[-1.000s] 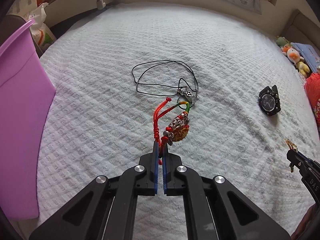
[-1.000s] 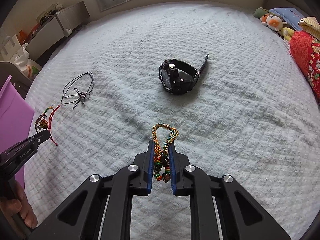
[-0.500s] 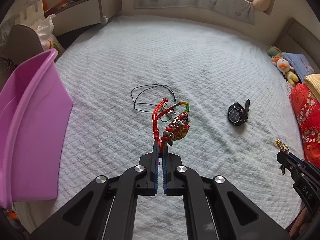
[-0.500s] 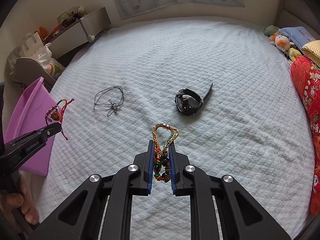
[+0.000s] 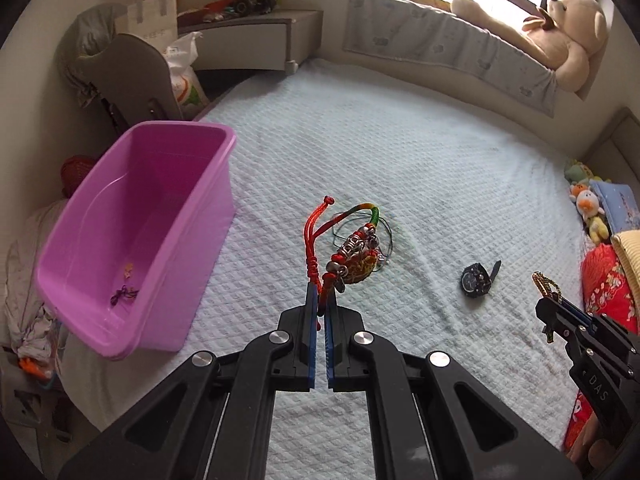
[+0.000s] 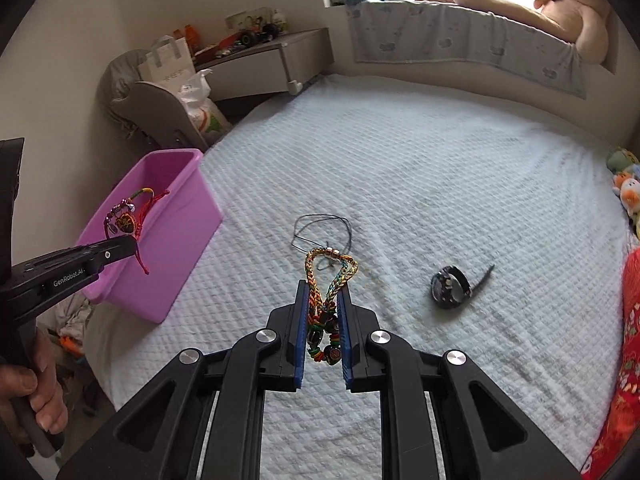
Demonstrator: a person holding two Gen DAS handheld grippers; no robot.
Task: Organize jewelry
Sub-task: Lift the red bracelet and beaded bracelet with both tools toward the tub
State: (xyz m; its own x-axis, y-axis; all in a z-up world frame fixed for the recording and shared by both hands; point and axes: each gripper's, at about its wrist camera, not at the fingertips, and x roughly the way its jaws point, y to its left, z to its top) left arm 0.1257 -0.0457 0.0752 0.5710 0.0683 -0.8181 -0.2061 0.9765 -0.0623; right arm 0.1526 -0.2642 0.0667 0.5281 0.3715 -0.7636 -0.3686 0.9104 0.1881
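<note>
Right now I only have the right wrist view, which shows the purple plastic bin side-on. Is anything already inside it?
Observer: Yes. The left wrist view looks down into the purple plastic bin, and a small dark knotted cord lies on its floor.
Reviewer: Is that the only thing in there?
Observer: No. A tiny pale charm lies just beside that cord.
Reviewer: How is the left claw gripping its piece?
Observer: Head-on, the left claw is pinched shut on just the cord tail of the red cord bracelet with beads and a woven charm. The beads and charm stick out past the tips.
</note>
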